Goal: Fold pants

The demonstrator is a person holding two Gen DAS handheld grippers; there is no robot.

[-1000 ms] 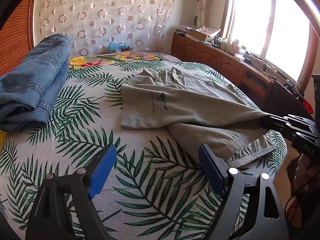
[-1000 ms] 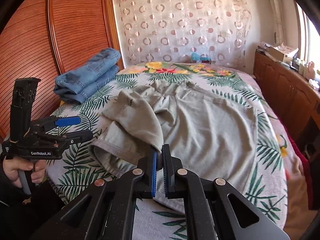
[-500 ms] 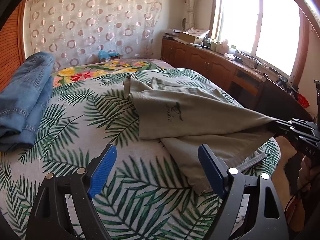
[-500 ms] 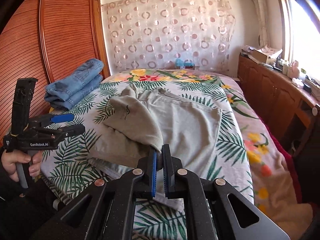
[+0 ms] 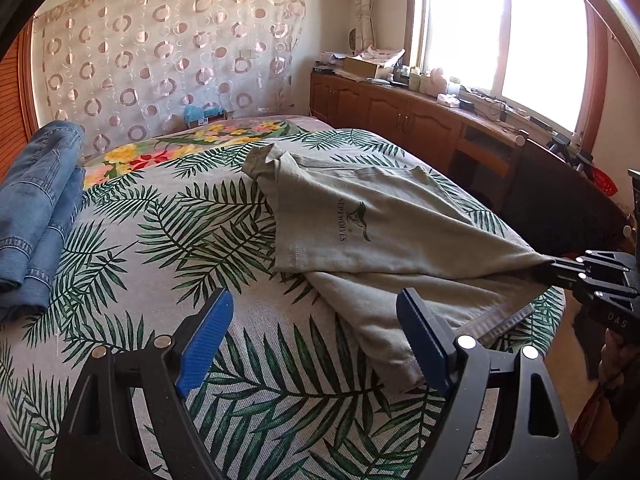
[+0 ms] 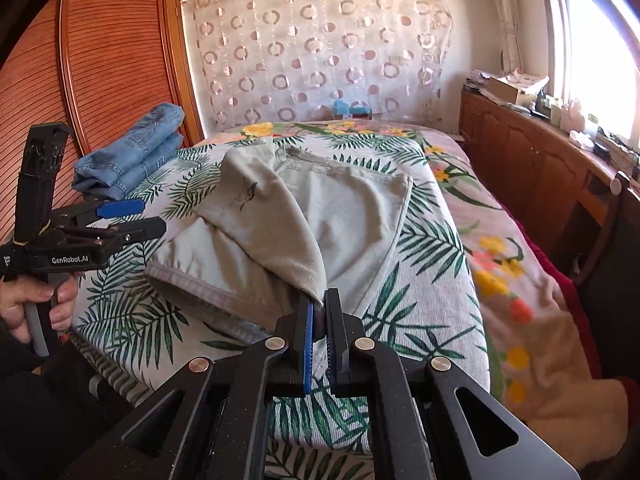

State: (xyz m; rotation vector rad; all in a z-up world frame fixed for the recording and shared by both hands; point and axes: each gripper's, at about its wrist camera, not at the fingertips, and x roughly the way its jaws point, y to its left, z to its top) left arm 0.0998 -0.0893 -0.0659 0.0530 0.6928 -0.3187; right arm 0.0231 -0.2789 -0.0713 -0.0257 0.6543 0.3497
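Grey-green pants (image 5: 360, 216) (image 6: 344, 208) lie on the palm-leaf bedspread (image 5: 208, 240) (image 6: 424, 264), one part lifted and pulled taut toward the bed's near corner. My right gripper (image 6: 318, 304) is shut on the pulled-up fabric tip; in the left wrist view it (image 5: 556, 266) shows at the right edge, holding the stretched cloth. My left gripper (image 5: 316, 320) hangs open above the bedspread, nothing between its blue pads (image 5: 206, 340); its right finger sits just in front of the pants' hem. In the right wrist view the left gripper (image 6: 136, 216) is held by a hand at the left.
Folded blue jeans (image 5: 36, 208) (image 6: 132, 156) are stacked at the bed's far left by the wooden wardrobe (image 6: 100, 60). A low wooden cabinet (image 5: 400, 120) with clutter runs under the window on the right. A blanket (image 6: 520, 280) covers the bed's right side.
The right gripper has dragged the lifted fabric toward the bed's near corner, bunching the pants narrower. Both views have swung sideways, and the jeans now sit further left in the left wrist view.
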